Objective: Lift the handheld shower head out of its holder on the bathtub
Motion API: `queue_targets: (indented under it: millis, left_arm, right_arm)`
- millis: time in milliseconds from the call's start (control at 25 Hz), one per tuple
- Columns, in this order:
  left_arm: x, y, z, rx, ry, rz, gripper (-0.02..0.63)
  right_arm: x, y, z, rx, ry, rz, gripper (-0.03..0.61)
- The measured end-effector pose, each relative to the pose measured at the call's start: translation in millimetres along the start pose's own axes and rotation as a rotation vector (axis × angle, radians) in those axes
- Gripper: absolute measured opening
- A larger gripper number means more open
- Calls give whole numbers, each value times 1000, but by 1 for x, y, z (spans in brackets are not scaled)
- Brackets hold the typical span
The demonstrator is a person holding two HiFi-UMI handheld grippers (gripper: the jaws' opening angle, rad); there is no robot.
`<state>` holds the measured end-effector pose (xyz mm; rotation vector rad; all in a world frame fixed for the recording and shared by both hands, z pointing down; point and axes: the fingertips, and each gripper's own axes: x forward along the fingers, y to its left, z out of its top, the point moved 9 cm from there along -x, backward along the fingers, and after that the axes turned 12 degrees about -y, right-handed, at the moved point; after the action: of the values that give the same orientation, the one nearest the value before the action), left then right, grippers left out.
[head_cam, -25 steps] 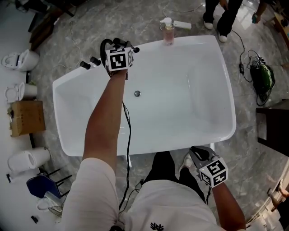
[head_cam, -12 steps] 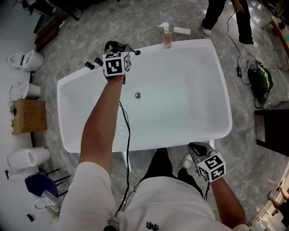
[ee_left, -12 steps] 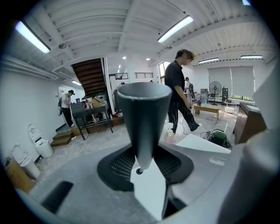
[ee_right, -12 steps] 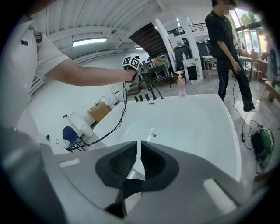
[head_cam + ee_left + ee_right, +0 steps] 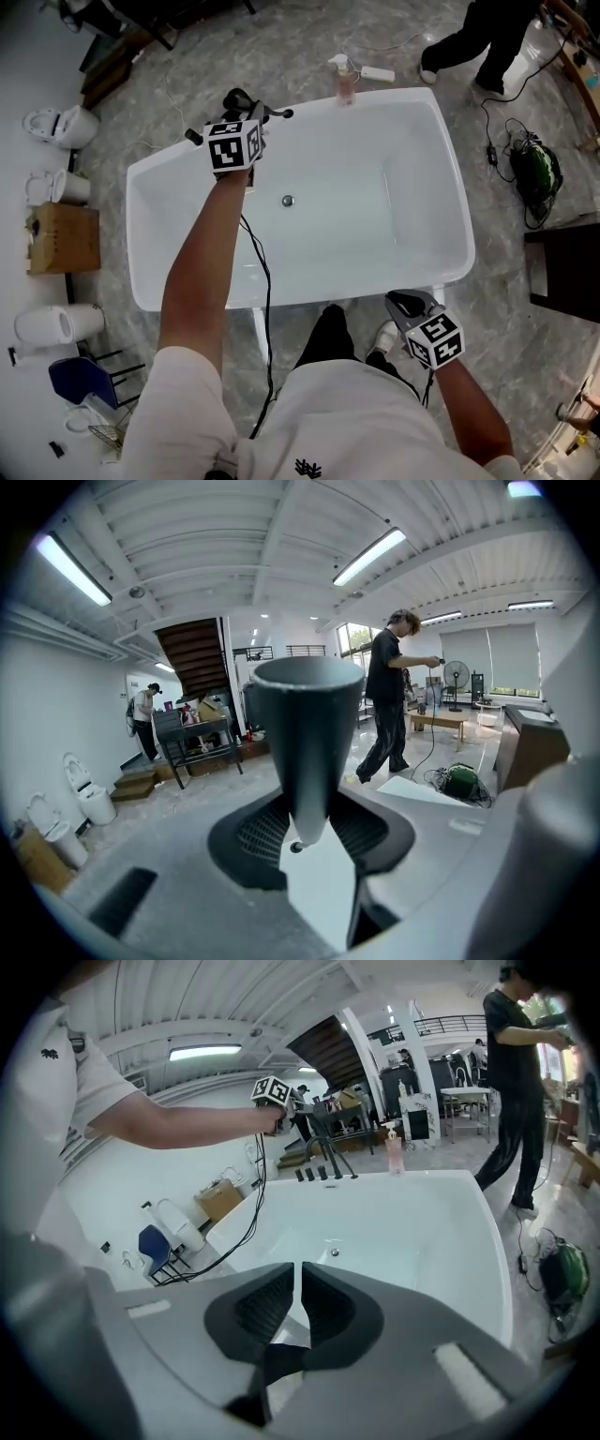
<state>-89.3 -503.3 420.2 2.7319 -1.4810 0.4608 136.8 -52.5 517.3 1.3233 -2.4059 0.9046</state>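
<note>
The dark handheld shower head (image 5: 305, 733) stands upright between the pads (image 5: 258, 832) of my left gripper (image 5: 309, 841), which is shut on its handle. In the head view that gripper (image 5: 239, 111) hangs above the far left rim of the white bathtub (image 5: 450, 169), over the black tap fittings (image 5: 194, 136). The holder itself is hidden under the gripper. My right gripper (image 5: 408, 305) is at the tub's near rim, jaws shut with nothing between them (image 5: 298, 1302). From the right gripper view the left gripper's marker cube (image 5: 272, 1091) shows raised above the black taps (image 5: 323, 1159).
A pink soap bottle (image 5: 346, 80) stands on the far rim. The drain (image 5: 288, 200) lies in the tub floor. Toilets (image 5: 56, 124), a cardboard box (image 5: 64, 239) and a blue chair (image 5: 80, 382) are on the left. A green bag (image 5: 530, 171) with cables and a walking person (image 5: 478, 42) are on the right.
My left gripper has risen with the shower head in it, away from the tap fittings. The right gripper shifted only slightly. The person behind the tub walked on to the right.
</note>
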Motion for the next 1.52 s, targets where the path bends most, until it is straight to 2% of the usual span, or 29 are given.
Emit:
queue_targets:
  millis: [960, 1520]
  left_arm:
    - [-156, -52, 70, 30, -106, -26, 138]
    - [-240, -85, 90, 37, -135, -32, 138]
  right_arm:
    - [-53, 14, -10, -66, -33, 54, 35]
    - [-68, 17, -18, -106, -30, 82, 35]
